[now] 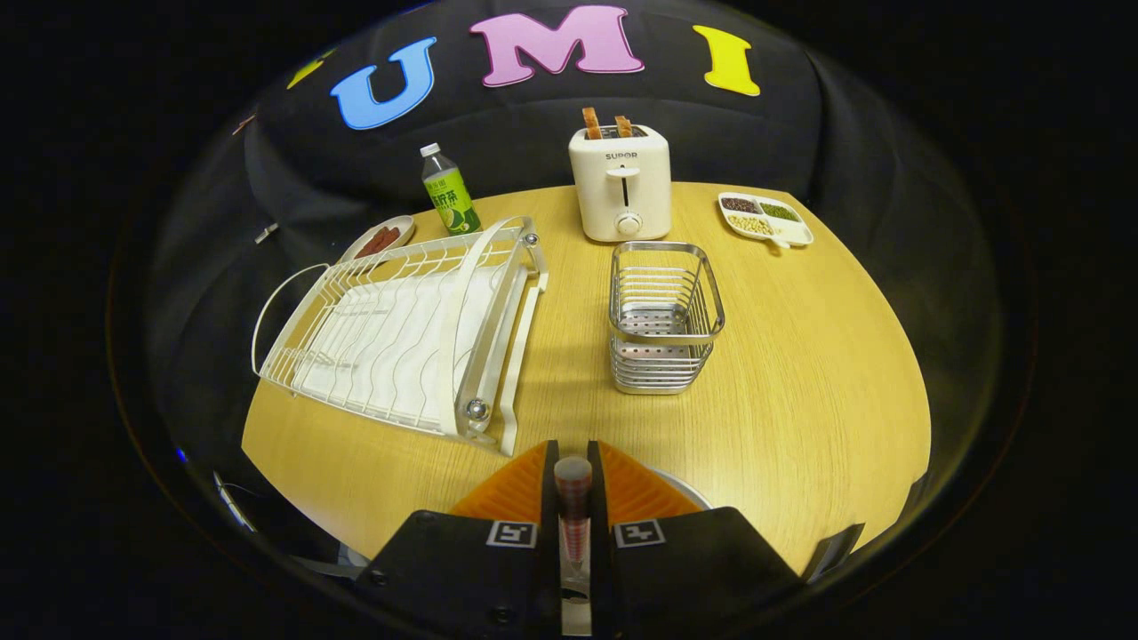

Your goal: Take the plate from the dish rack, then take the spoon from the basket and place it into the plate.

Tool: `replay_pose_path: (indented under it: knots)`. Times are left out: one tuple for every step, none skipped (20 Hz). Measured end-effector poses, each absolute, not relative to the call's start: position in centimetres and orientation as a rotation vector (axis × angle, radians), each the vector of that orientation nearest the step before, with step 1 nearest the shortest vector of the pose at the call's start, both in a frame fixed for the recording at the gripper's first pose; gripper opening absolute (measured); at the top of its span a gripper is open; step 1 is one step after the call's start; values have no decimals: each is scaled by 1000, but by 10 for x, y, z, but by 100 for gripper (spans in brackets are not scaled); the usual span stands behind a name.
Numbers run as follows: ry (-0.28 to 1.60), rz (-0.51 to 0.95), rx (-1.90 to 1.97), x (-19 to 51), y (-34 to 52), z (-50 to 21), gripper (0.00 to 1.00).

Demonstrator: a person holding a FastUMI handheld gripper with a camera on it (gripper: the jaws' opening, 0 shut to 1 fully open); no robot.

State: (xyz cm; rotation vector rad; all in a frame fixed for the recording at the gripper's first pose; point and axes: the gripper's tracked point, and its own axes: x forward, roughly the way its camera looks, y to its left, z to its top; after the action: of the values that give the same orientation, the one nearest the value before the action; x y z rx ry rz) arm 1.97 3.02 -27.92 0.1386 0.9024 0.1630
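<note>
Two fingers of the gripper [573, 484] are at the near edge of the wooden worktop [800, 373], and the jaws are clenched on the handle of a spoon [573, 498], which stands between them with its rounded end pointing forward. Just behind the right finger, a small curved part of a plate [689, 487] is visible on the worktop; the rest of it is hidden under the gripper, so I cannot tell if the spoon touches it.

Beyond the fingers and a little to the left lies the white wire dish rack [400, 329], with its white drip tray under the wires. No dish stands in its slots. Ahead of the fingers, slightly right, stands the metal wire basket [662, 316], apart from the rack; its inside shows only the perforated bottom.

Behind the basket, near the far edge, is a white toaster [621, 182] with two slices of toast [606, 123] standing up from its slots. Left of the toaster is a bottle with a green label [449, 191], upright, and beside it, behind the rack, a small oval dish with reddish-brown pieces [382, 238]. Right of the toaster, well apart, lies a white divided dish [765, 219] with beans or grains of different colours in its compartments.
</note>
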Motion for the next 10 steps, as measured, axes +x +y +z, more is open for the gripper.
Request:
replay_pose_path:
  knots:
    - [900, 157, 149, 20, 29, -279, 25]
    - [892, 150, 158, 21, 27, -276, 33]
    - [883, 137, 157, 22, 24, -272, 51]
    - [871, 127, 150, 22, 19, -269, 70]
    - [855, 122, 142, 21, 14, -260, 88]
    - [831, 117, 131, 22, 13, -254, 100]
    - [796, 116, 117, 24, 9, -242, 99]
    - [755, 115, 102, 29, 5, -224, 99]
    - [713, 114, 88, 31, 2, -209, 99]
    - [670, 114, 79, 34, 0, -193, 99]
